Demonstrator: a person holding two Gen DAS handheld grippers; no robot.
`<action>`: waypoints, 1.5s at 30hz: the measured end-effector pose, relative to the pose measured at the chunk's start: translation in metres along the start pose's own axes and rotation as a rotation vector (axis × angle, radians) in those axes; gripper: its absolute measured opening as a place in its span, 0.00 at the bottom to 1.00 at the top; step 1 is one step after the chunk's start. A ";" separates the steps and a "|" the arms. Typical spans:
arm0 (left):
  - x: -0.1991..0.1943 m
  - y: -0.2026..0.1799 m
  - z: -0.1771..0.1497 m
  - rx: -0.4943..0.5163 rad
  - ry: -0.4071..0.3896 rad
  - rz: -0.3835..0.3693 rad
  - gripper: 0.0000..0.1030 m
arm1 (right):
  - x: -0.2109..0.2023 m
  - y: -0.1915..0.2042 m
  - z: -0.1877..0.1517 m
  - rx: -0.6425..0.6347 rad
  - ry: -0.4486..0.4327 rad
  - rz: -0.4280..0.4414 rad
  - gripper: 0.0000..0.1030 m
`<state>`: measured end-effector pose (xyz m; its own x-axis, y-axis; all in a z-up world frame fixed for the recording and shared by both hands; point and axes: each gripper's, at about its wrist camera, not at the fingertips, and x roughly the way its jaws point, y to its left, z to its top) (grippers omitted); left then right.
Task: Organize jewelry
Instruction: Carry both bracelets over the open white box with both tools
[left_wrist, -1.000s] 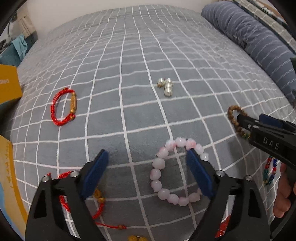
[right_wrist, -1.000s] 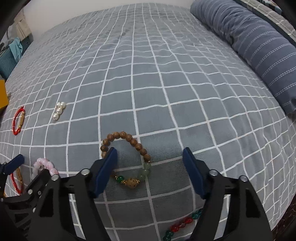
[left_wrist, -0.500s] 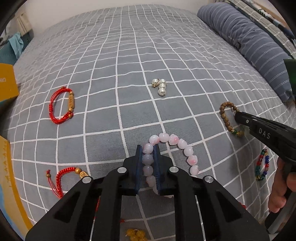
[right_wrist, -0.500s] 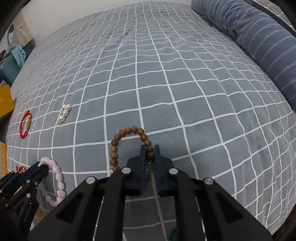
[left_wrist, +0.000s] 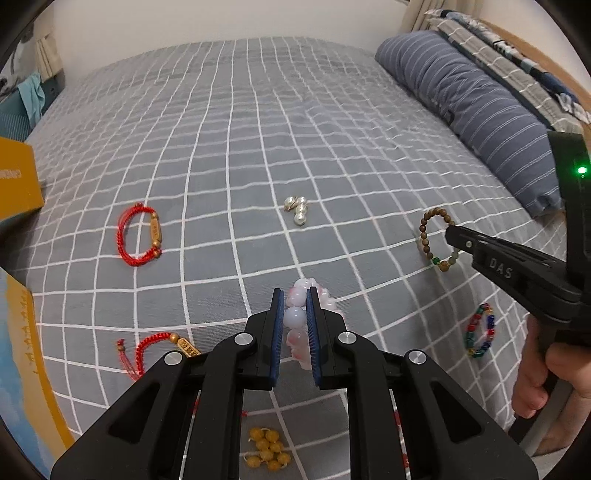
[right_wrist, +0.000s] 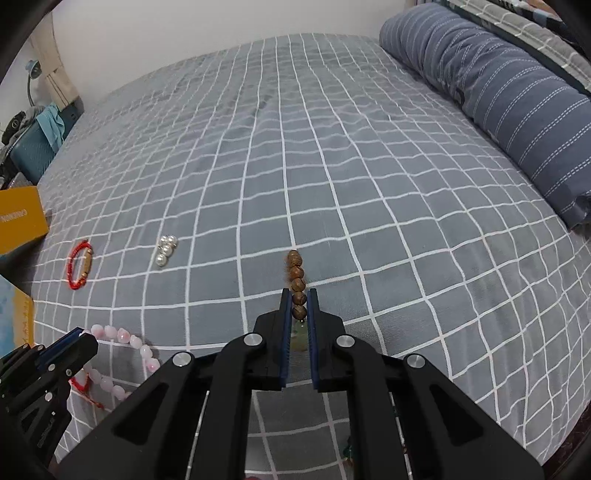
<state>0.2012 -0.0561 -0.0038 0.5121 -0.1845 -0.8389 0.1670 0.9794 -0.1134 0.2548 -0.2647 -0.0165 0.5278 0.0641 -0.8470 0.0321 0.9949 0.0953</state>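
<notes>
pink beads being pinched between the blue pads of the left gripper (left_wrist: 294, 317), clamped on the pink bead bracelet (left_wrist: 308, 295), its loop hanging bunched ahead of the tips, apparently clear of the grey checked bedspread (left_wrist: 258, 147). brown wooden beads being squeezed likewise by the right gripper (right_wrist: 298, 314), closed on the wooden bead bracelet (right_wrist: 296, 273), seen edge-on and dangling in the left view, a hand (left_wrist: 535, 369) gripping the handle below.

moving outward: lying loose on the bedspread, a red cord bracelet (left_wrist: 138, 236) with a gold tube bead, a second red cord bracelet (left_wrist: 155, 347) with a gold tag, a cluster of pearls (left_wrist: 297, 210), a multicoloured bead bracelet (left_wrist: 480, 336) and a bunch of yellow beads (left_wrist: 266, 450). sitting at the left edge, a yellow box (left_wrist: 14, 177); lying at the far right, a striped pillow (left_wrist: 472, 107).

judging progress: only just starting, probably. two pieces gripped, nothing visibly sorted or put away, five pieces waiting. destination unclear; possibly the yellow box.
</notes>
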 end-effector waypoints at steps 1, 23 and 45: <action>-0.005 -0.001 0.000 0.003 -0.009 -0.005 0.11 | -0.003 0.001 0.000 -0.002 -0.005 0.005 0.07; -0.063 0.010 -0.002 -0.025 -0.100 0.025 0.11 | -0.048 0.022 -0.007 -0.045 -0.079 -0.019 0.07; -0.158 0.062 -0.019 -0.085 -0.175 0.106 0.12 | -0.116 0.115 -0.018 -0.144 -0.138 0.022 0.07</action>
<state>0.1146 0.0355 0.1114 0.6623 -0.0847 -0.7444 0.0372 0.9961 -0.0802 0.1818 -0.1566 0.0834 0.6386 0.0849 -0.7649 -0.0972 0.9948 0.0293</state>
